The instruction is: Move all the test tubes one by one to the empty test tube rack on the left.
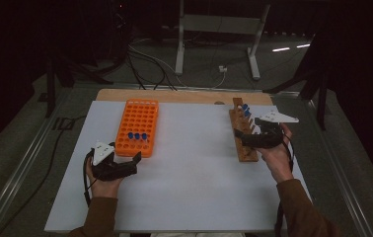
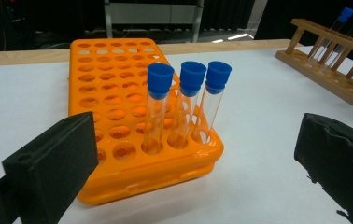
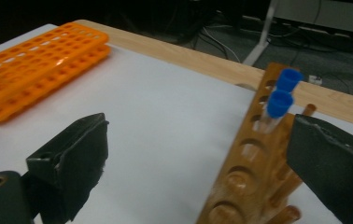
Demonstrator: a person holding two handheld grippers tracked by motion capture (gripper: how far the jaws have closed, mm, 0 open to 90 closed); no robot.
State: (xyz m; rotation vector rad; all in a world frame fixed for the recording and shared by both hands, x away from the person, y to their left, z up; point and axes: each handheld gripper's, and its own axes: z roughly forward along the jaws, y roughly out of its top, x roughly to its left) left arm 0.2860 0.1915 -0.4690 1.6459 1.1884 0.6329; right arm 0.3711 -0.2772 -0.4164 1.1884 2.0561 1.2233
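An orange tube rack [image 1: 136, 123] [image 2: 114, 93] stands on the white board at the left. Three clear tubes with blue caps [image 1: 137, 136] [image 2: 188, 102] stand upright in its nearest row. My left gripper [image 1: 134, 163] [image 2: 195, 135] sits just short of that row, open, nothing between its pads. A wooden rack [image 1: 243, 143] [image 3: 254, 172] lies at the right with two blue-capped tubes [image 1: 245, 111] [image 3: 282, 93] at its far end. My right gripper [image 1: 242, 139] [image 3: 198, 130] hovers open over the wooden rack's near half, and its pads press on nothing.
The white board [image 1: 194, 173] covers a wooden tabletop whose bare strip [image 1: 184, 95] shows at the back. Beyond it the floor holds cables [image 1: 145, 69] and a metal stand [image 1: 219, 29]. The two racks are separated by a wide stretch of board.
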